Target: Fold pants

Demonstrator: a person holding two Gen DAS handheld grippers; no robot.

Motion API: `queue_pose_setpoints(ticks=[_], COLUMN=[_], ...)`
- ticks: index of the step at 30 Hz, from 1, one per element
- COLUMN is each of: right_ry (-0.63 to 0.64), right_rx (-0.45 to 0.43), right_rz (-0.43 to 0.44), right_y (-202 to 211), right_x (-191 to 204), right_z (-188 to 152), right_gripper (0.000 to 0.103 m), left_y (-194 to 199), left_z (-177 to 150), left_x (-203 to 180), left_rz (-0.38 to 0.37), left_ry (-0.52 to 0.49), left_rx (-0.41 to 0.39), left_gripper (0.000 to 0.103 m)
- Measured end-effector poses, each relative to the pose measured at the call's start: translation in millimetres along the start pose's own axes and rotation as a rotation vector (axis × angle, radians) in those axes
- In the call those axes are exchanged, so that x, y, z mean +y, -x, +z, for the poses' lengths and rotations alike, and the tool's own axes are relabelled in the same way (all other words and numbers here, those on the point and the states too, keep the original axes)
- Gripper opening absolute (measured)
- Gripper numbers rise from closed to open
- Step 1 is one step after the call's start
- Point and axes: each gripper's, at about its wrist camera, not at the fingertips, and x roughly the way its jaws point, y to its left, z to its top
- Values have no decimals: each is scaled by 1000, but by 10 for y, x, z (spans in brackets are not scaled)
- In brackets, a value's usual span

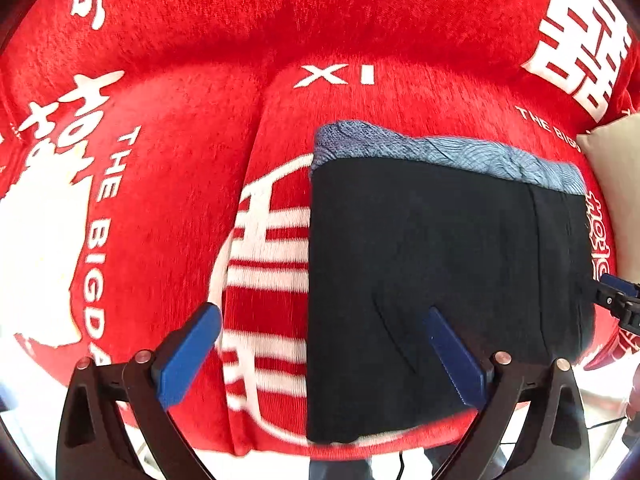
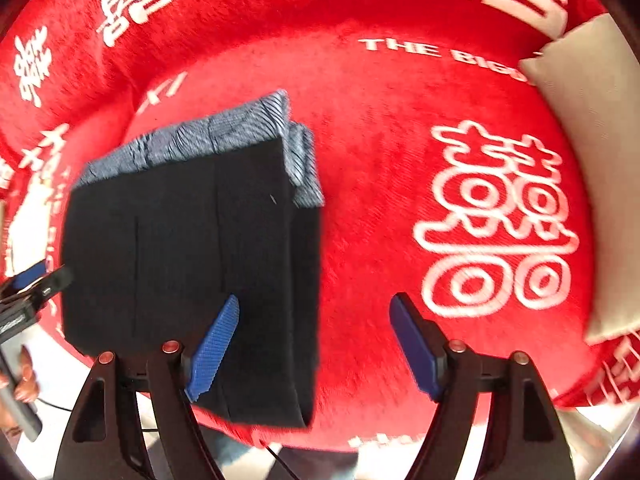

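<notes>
Dark navy pants [image 1: 432, 280] lie folded into a flat rectangle on a red sofa, with a blue patterned band [image 1: 440, 152] along the far edge. My left gripper [image 1: 324, 320] hangs open above the fold's left edge, one blue finger over red fabric, the other over the pants. In the right wrist view the same pants [image 2: 180, 248] lie left of centre. My right gripper [image 2: 316, 312] is open over their right edge and nothing sits between its pads. Each gripper's tip shows at the edge of the other view: the right gripper [image 1: 616, 292] and the left gripper [image 2: 36, 280].
The red sofa cover [image 1: 168, 128] carries white printed characters and lettering [image 2: 496, 220]. A beige cushion [image 2: 592, 152] rests at the right end of the seat. A person's hand [image 2: 24, 384] holds the left tool. The sofa's front edge runs just below the pants.
</notes>
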Motion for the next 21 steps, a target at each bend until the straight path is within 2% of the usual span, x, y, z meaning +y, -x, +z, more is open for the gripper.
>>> queue_pose_setpoints(ticks=[2, 4, 9, 12, 16, 21], right_ry=[-18, -45, -110, -143, -136, -113], right_rx=[9, 21, 19, -7, -37, -34], right_rz=[-20, 1, 20, 28, 25, 6], right_y=[117, 260, 505, 674, 878, 1047], right_x=[-34, -45, 7, 49, 205, 420], right_z=[-105, -237, -501, -620, -689, -708], right_gripper=[81, 86, 90, 103, 103, 103], left_y=[103, 175, 424, 651, 888, 1078], left_z=[-80, -143, -357, -446, -498, -538], left_x=[-53, -105, -278, -338, -395, -465], left_rz=[6, 15, 86, 109, 91, 124], left_ry=[-18, -32, -74, -77, -64, -87], left_rx=[16, 29, 44, 17, 10, -2], left_gripper=[103, 103, 103, 103, 103, 103])
